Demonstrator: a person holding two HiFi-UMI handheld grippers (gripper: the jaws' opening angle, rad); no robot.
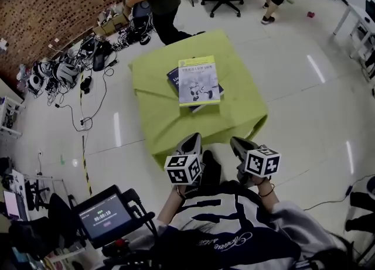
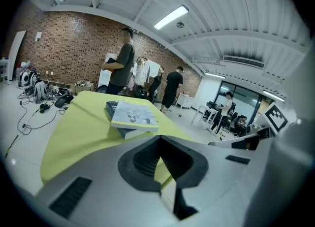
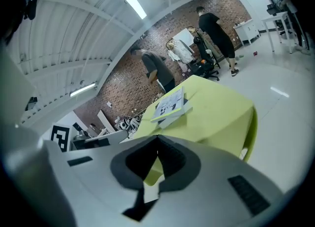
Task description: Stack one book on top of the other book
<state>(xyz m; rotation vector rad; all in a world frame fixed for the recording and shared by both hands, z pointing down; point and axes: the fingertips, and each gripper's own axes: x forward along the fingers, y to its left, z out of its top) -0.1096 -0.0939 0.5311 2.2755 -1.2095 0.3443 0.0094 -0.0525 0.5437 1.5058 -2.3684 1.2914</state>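
Stack judged complete: pale book (image 1: 198, 80) on dark book (image 1: 173, 77), 12 o'clock of left gripper (image 1: 190, 144) and right gripper (image 1: 241, 144), both closed, empty, off the green counter (image 1: 158, 116); withdraw level, no nudging.

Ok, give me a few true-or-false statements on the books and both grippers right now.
The pale yellow-edged paperback book lies on the dark blue book. True.
Both books rest on the yellow-green cloth-covered table. True.
The left gripper grips a book. False: its jaws are shut on nothing.
The right gripper touches the top book. False: it is shut, empty, short of the table.
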